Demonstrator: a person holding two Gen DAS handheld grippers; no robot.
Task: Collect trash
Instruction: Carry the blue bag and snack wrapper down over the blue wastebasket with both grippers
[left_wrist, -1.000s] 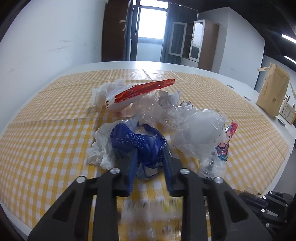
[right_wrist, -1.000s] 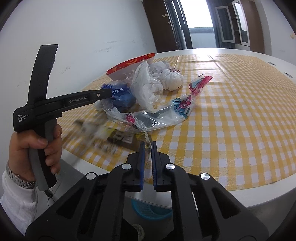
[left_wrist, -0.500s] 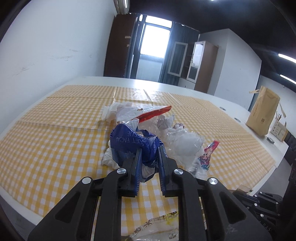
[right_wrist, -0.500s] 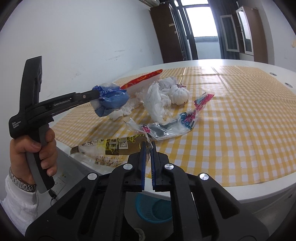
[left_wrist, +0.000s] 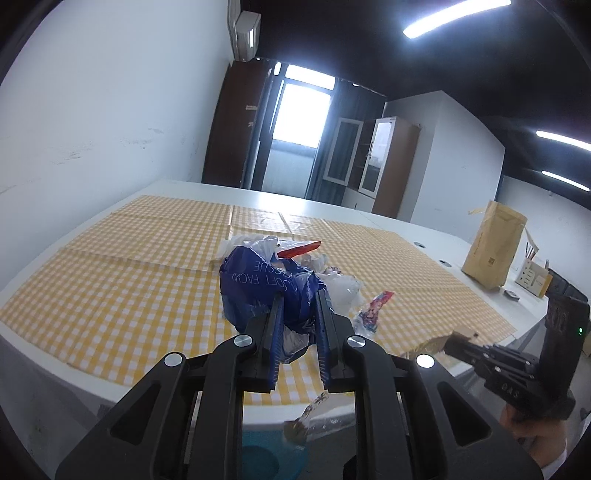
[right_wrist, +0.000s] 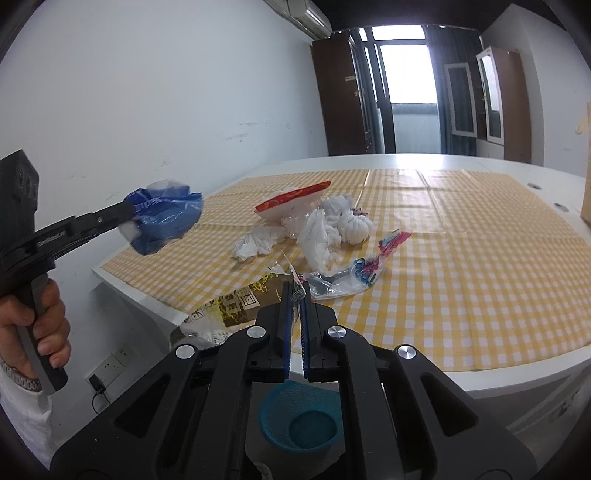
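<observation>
Blue crinkled plastic tissue wrapper (left_wrist: 266, 291) sits clamped between the pads of my left gripper (left_wrist: 298, 325), lifted clear of the yellow-and-white checked tablecloth (right_wrist: 461, 266), off the table's near left edge in the right wrist view. My right gripper (right_wrist: 294, 325) is pinched tight on the corner of a clear-and-brown printed snack bag (right_wrist: 236, 306), which hangs over the edge of the white table (right_wrist: 517, 373). Below, on the floor, stands a blue mesh plastic basket (right_wrist: 299, 421). Left on the cloth: white crumpled tissues (right_wrist: 332, 229), a red-and-white flat packet (right_wrist: 291, 199) and a clear wrapper with pink and blue print (right_wrist: 354, 273). A hand (right_wrist: 33, 325) grips my left handle.
</observation>
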